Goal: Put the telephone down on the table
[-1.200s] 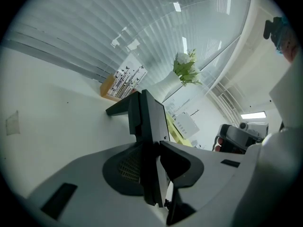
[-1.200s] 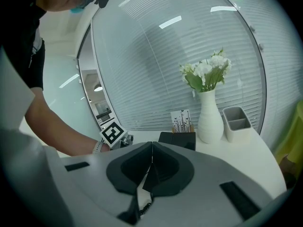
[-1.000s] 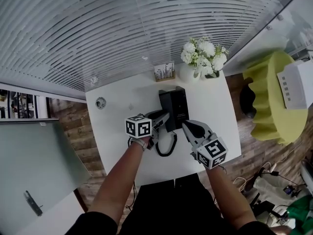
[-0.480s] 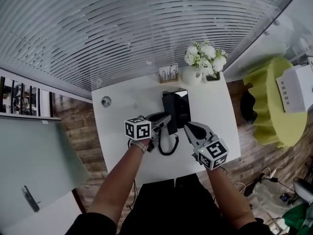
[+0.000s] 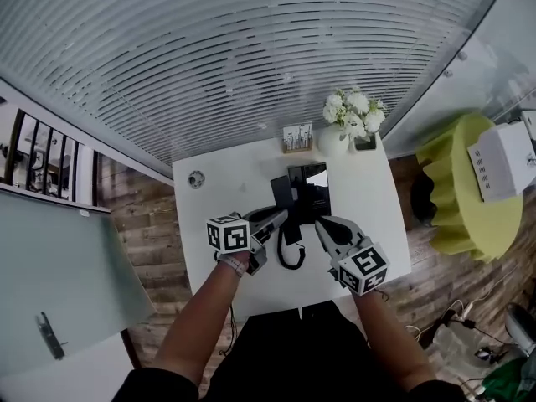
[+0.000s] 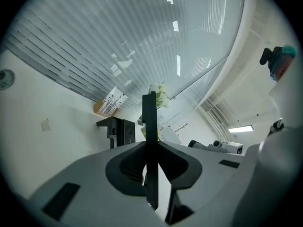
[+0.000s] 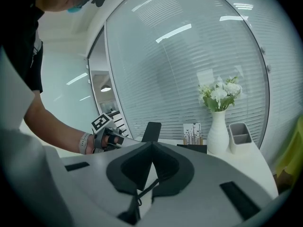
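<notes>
The black telephone base (image 5: 310, 182) sits mid-table on the white table (image 5: 218, 199). My left gripper (image 5: 280, 216) is shut on the black handset (image 5: 283, 198), which it holds in the air just left of the base. Its jaws have just been closing, with the handset between them. In the left gripper view the handset (image 6: 149, 126) stands edge-on between the jaws of the left gripper (image 6: 150, 148). The coiled cord (image 5: 291, 254) hangs down to the table. My right gripper (image 5: 322, 223) hovers beside the handset, jaws shut and gripping nothing. From the right gripper (image 7: 151, 144) the handset (image 7: 151, 130) shows just beyond the tips.
A white vase of flowers (image 5: 347, 115), a card holder (image 5: 293, 138) and a grey cup (image 5: 364, 142) line the table's far edge. A small round object (image 5: 196, 179) lies at the far left corner. A yellow-green chair (image 5: 461, 182) stands to the right. A glass wall with blinds stands behind the table.
Both grippers have risen. The left one has lifted the handset up from the left side of the base, and the cord trails below it.
</notes>
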The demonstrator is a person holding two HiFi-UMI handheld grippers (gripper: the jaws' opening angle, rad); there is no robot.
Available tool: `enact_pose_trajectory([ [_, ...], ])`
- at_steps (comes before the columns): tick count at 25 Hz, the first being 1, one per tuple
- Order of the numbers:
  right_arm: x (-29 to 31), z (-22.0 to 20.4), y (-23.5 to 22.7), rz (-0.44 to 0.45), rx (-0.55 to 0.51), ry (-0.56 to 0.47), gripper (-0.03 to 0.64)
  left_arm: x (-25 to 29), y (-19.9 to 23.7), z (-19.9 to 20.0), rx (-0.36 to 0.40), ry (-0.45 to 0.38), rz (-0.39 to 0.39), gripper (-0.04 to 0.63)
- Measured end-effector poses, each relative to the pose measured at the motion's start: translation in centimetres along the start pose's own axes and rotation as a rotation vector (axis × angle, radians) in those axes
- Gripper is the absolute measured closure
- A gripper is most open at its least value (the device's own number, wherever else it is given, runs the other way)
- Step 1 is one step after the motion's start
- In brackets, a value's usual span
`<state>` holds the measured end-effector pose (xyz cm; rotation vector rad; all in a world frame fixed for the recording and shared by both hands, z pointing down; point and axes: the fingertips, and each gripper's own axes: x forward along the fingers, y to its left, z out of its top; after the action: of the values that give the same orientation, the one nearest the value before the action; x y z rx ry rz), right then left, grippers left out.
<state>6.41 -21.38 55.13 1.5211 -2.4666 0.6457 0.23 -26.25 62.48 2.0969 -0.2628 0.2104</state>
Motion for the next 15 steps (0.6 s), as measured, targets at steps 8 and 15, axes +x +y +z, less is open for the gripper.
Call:
enact_pose_trajectory([
  [8, 0.6, 0.9, 3.3, 0.023, -0.021, -0.016, 0.595, -4.2, -1.9, 0.9, 0.053, -0.008, 0.002, 0.518],
  [15, 2.2, 1.1, 7.0, 0.077, -0.049, -0.003, 0.595, -8.5, -1.6, 1.1, 0.067, -0.029, 0.031, 0.518],
])
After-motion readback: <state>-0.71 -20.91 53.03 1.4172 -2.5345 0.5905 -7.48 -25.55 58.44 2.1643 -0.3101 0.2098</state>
